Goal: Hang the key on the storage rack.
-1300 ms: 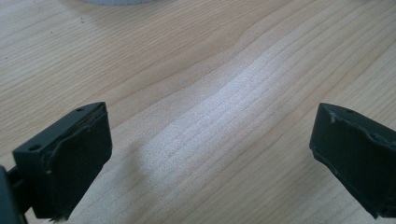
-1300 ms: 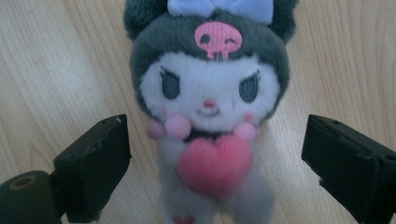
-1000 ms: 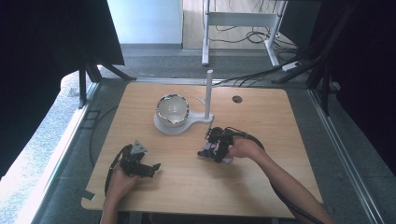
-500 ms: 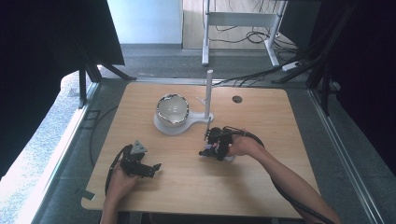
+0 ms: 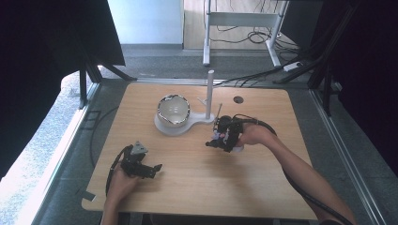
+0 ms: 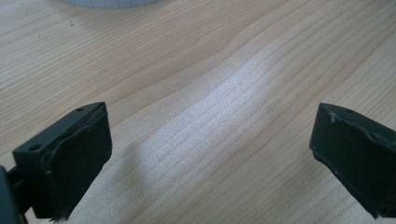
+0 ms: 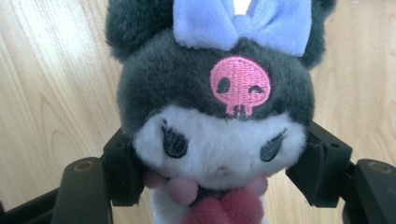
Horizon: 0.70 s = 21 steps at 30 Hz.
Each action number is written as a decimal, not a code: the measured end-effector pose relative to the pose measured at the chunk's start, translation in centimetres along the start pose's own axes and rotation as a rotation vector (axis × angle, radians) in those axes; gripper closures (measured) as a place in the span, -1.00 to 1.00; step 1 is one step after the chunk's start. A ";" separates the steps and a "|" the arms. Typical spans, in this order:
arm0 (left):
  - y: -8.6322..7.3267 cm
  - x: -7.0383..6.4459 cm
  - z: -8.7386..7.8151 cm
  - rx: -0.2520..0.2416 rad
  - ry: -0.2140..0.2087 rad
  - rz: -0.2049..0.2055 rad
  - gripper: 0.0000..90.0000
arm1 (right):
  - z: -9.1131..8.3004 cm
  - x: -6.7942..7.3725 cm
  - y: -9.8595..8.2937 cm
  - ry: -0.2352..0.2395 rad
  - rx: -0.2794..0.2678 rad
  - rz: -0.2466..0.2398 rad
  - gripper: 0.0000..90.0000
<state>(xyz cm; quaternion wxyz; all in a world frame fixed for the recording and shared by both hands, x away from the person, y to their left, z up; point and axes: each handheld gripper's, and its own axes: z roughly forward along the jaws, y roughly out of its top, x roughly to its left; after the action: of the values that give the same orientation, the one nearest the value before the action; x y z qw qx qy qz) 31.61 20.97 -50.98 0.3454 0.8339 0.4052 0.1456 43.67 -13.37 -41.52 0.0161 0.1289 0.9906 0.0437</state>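
Table (image 6: 196,93) pale matt wood; plush toy (image 7: 215,116) fuzzy cloth; bowl (image 5: 172,108) glossy.

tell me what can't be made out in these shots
- Plush toy: body below the neck cut off by the right gripper view's bottom edge; too small in the high view.
- White stand: cut by the left gripper view's top edge.
- Bowl: contents unreadable from glare, high view.

Wood table (image 5: 187,197). White stand (image 5: 174,127) w/ shiny bowl (image 5: 172,110) sits upper middle; small dark spot (image 5: 238,99) upper right.
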 end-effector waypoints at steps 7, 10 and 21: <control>0.0 0.0 0.0 -0.007 -0.002 -0.007 -1.00 | -2.5 -1.2 -0.4 -0.011 -0.009 0.017 -0.33; 0.0 0.0 -0.1 -0.009 -0.004 -0.006 -1.00 | -3.8 -2.0 -0.5 -0.015 -0.015 0.029 -0.33; 0.0 0.1 -0.1 -0.008 -0.007 -0.006 -1.00 | -6.6 -4.0 -0.9 -0.052 -0.025 0.077 -0.33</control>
<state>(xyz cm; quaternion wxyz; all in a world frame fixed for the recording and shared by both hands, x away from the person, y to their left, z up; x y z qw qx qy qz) 31.61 21.07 -50.93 0.3507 0.8317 0.4059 0.1436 47.01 -15.85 -35.00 0.0419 0.1676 0.9835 0.0533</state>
